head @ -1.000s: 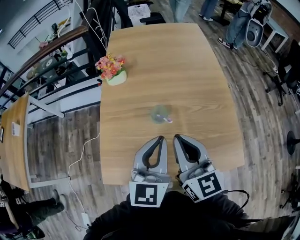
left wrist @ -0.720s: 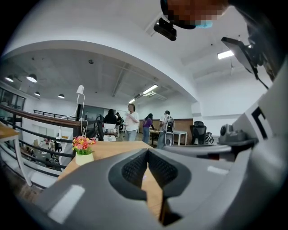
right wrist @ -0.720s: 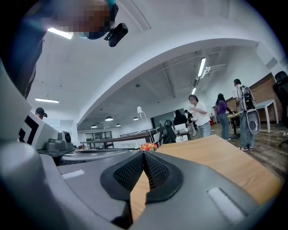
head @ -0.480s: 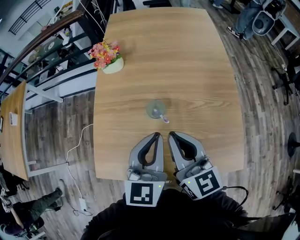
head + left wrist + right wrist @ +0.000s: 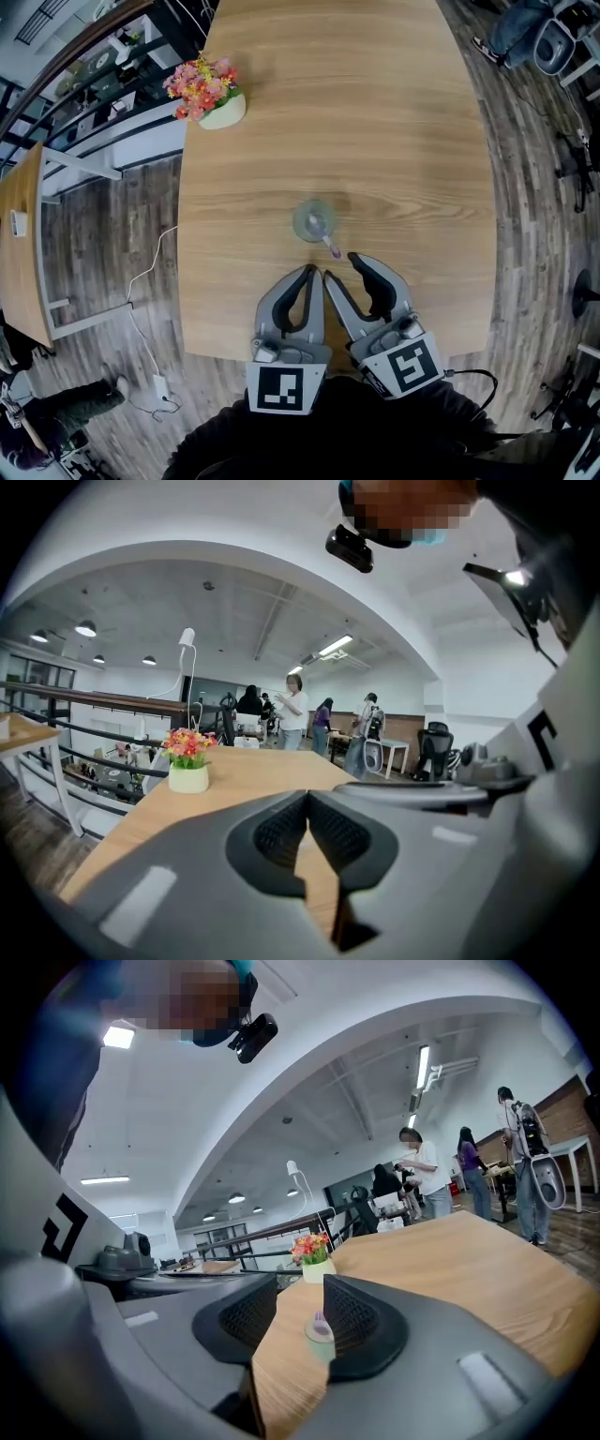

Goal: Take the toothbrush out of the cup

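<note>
While you are looking down in the head view, the glass cup (image 5: 314, 220) is standing upright near the middle of the wooden table (image 5: 394, 122), well apart from its edges. The toothbrush (image 5: 330, 245) is sitting in the cup and leaning out over the rim toward 5 o'clock, its pink end pointing at your grippers. A pot of flowers (image 5: 214, 101) is standing toward 10 o'clock from the cup, by the table's left edge. You are holding the left gripper (image 5: 314, 272) at 6 o'clock from the cup, and the right gripper (image 5: 341, 266) just beside it, with the toothbrush's pink end lying just ahead of the right gripper's gap.

Looking along the left gripper (image 5: 307, 795) in its own view, its jaws are meeting at the tips and gripping nothing; the pot of flowers (image 5: 187, 766) is showing at 10 o'clock on the table (image 5: 253, 771).

Turning to the right gripper view, the right gripper (image 5: 301, 1284) is standing wide, its jaws having just been opening. The cup (image 5: 320, 1337) with the toothbrush (image 5: 320, 1319) is showing through the gap, ahead of the pads and untouched by them.
</note>
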`<act>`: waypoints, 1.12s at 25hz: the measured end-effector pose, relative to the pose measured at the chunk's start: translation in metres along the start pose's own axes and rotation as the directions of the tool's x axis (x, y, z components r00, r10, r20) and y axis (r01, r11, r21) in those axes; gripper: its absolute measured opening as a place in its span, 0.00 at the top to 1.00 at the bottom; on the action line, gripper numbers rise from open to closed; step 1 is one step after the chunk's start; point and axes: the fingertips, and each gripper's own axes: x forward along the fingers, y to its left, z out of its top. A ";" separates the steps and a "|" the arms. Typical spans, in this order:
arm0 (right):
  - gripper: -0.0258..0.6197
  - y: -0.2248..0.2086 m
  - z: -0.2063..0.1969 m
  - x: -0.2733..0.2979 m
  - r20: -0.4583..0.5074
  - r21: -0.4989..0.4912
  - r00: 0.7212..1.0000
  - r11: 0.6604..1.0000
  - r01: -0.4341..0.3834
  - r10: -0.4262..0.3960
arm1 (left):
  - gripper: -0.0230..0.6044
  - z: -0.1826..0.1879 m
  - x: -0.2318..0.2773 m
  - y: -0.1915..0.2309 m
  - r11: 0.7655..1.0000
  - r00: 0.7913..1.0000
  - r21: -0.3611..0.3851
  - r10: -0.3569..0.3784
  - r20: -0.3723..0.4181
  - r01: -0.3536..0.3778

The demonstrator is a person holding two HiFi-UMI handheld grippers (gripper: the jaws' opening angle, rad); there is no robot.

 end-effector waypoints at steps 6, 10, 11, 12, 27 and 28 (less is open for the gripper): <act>0.71 -0.013 -0.012 0.031 -0.045 0.013 0.999 1.000 -0.001 0.001 | 0.95 -0.012 0.025 0.021 1.000 0.999 -0.026 0.013 -0.032 -0.013; 0.74 -0.017 -0.022 0.039 -0.080 0.018 0.997 1.000 0.006 -0.005 | 0.95 -0.016 0.032 0.026 0.999 0.999 -0.040 0.009 -0.048 -0.011; 0.74 -0.017 -0.023 0.040 -0.085 0.019 0.996 1.000 0.006 -0.005 | 0.95 -0.017 0.033 0.026 0.999 0.999 -0.042 0.009 -0.051 -0.011; 0.74 -0.018 -0.024 0.041 -0.088 0.020 0.996 1.000 0.006 -0.005 | 0.95 -0.017 0.034 0.027 0.999 0.999 -0.045 0.008 -0.052 -0.010; 0.85 -0.024 -0.027 0.045 -0.079 -0.026 0.996 0.999 0.036 -0.038 | 0.95 -0.024 0.039 0.029 0.999 0.998 -0.053 0.008 -0.065 -0.012; 0.85 -0.024 -0.027 0.045 -0.082 -0.029 0.996 0.999 0.035 -0.038 | 0.95 -0.023 0.039 0.029 0.999 0.998 -0.053 0.010 -0.064 -0.013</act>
